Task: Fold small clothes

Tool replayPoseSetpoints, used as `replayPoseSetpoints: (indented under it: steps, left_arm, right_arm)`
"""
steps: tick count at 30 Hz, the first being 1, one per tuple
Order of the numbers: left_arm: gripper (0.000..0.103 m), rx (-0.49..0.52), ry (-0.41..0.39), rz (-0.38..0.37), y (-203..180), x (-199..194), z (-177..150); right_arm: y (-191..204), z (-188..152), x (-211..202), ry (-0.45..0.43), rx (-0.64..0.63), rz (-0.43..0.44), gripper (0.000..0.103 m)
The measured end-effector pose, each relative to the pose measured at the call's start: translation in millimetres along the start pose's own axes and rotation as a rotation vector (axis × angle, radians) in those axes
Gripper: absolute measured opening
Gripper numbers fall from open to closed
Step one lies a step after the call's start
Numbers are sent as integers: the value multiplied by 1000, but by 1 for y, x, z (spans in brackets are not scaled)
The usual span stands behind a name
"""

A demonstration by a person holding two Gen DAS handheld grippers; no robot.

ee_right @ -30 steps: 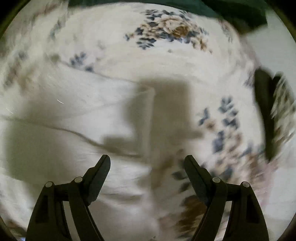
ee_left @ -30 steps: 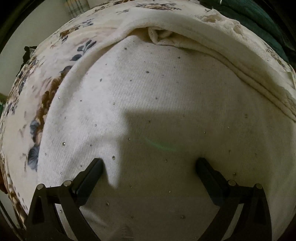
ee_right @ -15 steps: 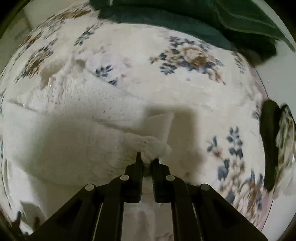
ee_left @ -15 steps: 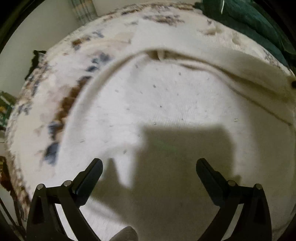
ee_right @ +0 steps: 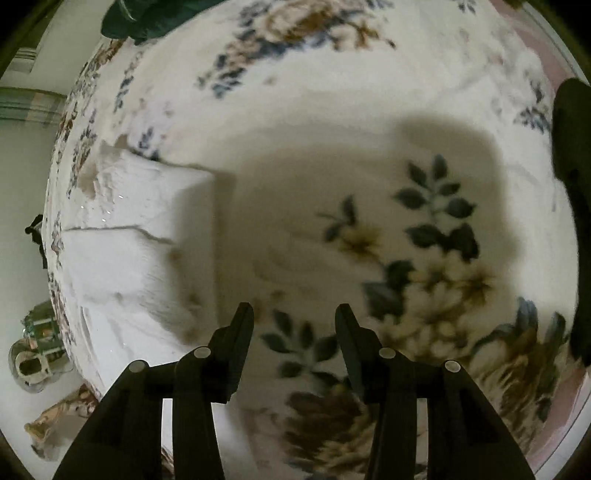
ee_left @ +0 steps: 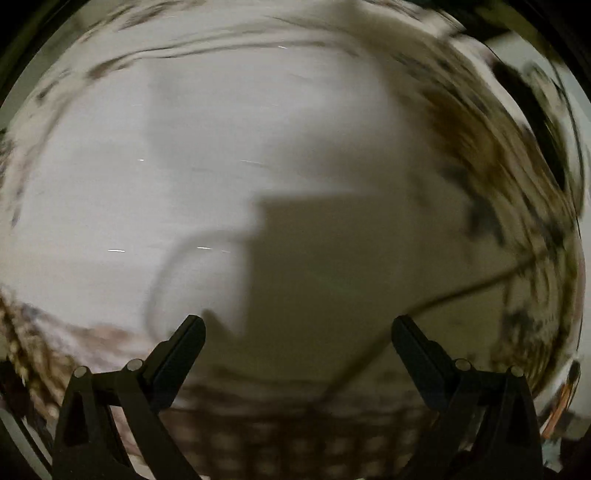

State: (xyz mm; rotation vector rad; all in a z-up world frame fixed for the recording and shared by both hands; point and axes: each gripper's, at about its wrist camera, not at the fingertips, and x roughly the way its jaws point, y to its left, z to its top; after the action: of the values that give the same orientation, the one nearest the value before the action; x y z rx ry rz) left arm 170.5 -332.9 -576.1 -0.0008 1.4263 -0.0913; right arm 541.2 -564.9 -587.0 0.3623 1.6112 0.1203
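Left view blurred, right view: folded garment (ee_right: 140,236)

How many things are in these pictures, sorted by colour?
White: 1, the folded white garment
Floral print: 1, the bedspread
Dark green: 1, the cloth
Black: 2, the left gripper and the right gripper
Total: 5

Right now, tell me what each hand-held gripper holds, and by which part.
Nothing. The left hand-held gripper and right hand-held gripper are both open, empty, above the folded white knit garment.
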Motion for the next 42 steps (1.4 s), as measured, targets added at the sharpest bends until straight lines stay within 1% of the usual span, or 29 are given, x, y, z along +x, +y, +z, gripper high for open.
replayPoseSetpoints:
  steps: [1,2,3,4,5,6,7,8,9,11,13,14,15,16,18,21,23,25,26,27,29,31,32,35,36,37,39,42]
  left_arm:
    - [103,26,7,11,-16,9,1]
    - [100,50,8,24,-29,19,2]
    - [88,62,3,33,-35,23,3]
    - [81,82,-9,64,-44,28,5]
    - [68,101,-27,92,-51,31,7]
    - [49,105,-38,99,-52,30,8]
    - [37,105,-56,108,-52,26,10]
    - [14,103,-71,118,-49,20,11]
    - [9,100,-79,115,-46,15,12]
    - [8,70,-105,84,-32,-1,14]
    - [7,57,-131,75,-20,-16,15]
    - [7,51,-140,66,-14,-24,16]
    - [7,41,-148,61,-11,-30,15]
    - [7,29,-157,49,-4,-38,15]
    - [7,7,-177,29,9,-56,12]
    - [7,-26,-217,-7,29,-83,11]
    - [7,-56,-245,-39,55,-102,7]
    - [7,-77,-272,-56,82,-117,8]
    - [7,-99,-287,-74,104,-128,8]
    - [7,-117,-297,-84,116,-135,10]
    - [7,-167,-309,-109,155,-148,14]
    - [7,-224,-318,-129,195,-155,15]
    - [7,-252,-317,-139,216,-155,15]
    - [7,-330,-308,-149,272,-147,10]
    - [7,-351,-306,-150,286,-143,9]
    - [7,-372,-305,-154,300,-140,7]
    - [7,-411,-298,-157,331,-128,3]
    - [7,-472,-272,-191,367,-108,-5]
  right_arm:
    - [-7,4,6,14,4,39,48]
    - [-12,8,14,24,11,73,48]
    - [-17,13,21,35,25,126,48]
    - [-19,17,26,42,38,168,48]
    - [-20,23,31,46,53,217,48]
    - [-19,30,36,47,68,256,48]
    - [-16,36,40,47,78,285,48]
    - [-12,45,46,52,90,315,48]
    - [-7,54,54,57,107,351,48]
    - [1,67,66,70,133,390,48]
    - [12,77,79,99,154,419,48]
    - [18,81,84,104,158,431,47]
    - [26,82,87,101,149,427,41]
    - [32,83,85,93,130,420,9]
    - [55,82,74,47,76,315,7]
    - [90,82,42,-13,26,252,7]
    - [119,83,21,-42,-12,215,6]
    - [165,85,0,-67,-59,182,6]
    - [179,84,-8,-73,-78,175,6]
    - [205,83,-16,-80,-100,163,6]
    - [261,83,-19,-82,-142,136,6]
    - [320,83,-14,-86,-189,82,6]
    - [358,84,-4,-83,-212,52,6]
    - [448,84,32,-77,-276,-21,6]
    - [471,84,44,-73,-295,-41,6]
    - [502,83,63,-68,-324,-75,6]
    - [545,79,94,-61,-364,-131,6]
    - [593,75,141,-44,-400,-218,6]
